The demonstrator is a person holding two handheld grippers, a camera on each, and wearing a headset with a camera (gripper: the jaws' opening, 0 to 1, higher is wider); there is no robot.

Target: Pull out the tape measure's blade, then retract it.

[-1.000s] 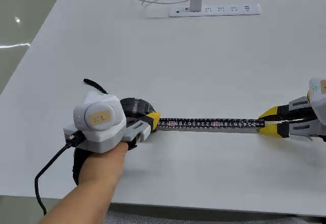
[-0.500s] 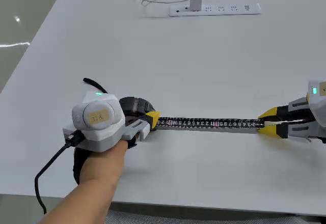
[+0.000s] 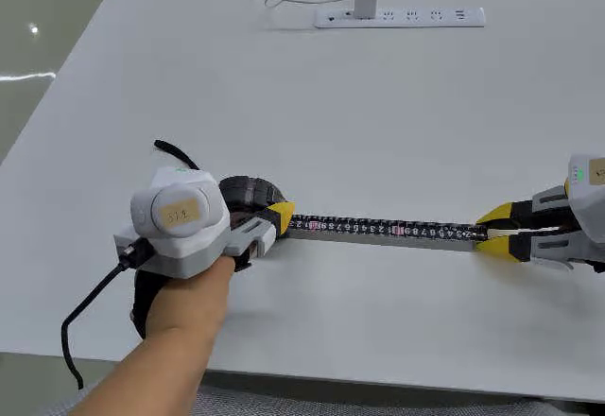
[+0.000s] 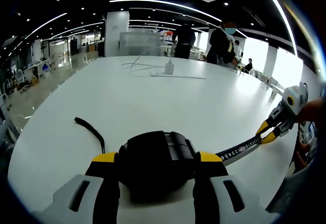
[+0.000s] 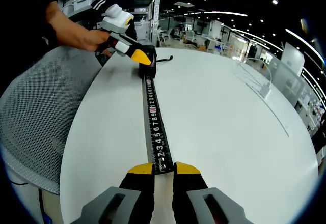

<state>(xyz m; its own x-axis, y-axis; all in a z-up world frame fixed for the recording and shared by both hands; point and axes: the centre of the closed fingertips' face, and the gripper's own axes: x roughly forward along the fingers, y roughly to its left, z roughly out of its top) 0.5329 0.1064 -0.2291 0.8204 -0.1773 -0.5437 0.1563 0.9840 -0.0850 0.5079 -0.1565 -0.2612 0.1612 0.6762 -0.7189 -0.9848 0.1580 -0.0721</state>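
A black tape measure case [image 3: 251,195] lies on the white table [image 3: 378,123] at the front left, and my left gripper [image 3: 272,221] is shut on it. The left gripper view has the case [image 4: 157,155] held between both yellow-tipped jaws of my left gripper [image 4: 158,167]. Its dark numbered blade [image 3: 388,229] runs out flat to the right along the table. My right gripper [image 3: 495,232] is shut on the blade's end. In the right gripper view the blade [image 5: 154,124] stretches from my right gripper [image 5: 158,169] away to the case [image 5: 148,72].
A white power strip [image 3: 399,17] with a plugged-in charger [image 3: 365,2] and its cable lies at the table's far side. The case's black wrist strap [image 3: 176,155] trails to the left. A mesh chair [image 5: 43,117] stands by the near table edge.
The blade stays drawn out to about the same length. Both grippers keep their hold, and the view has shifted slightly.
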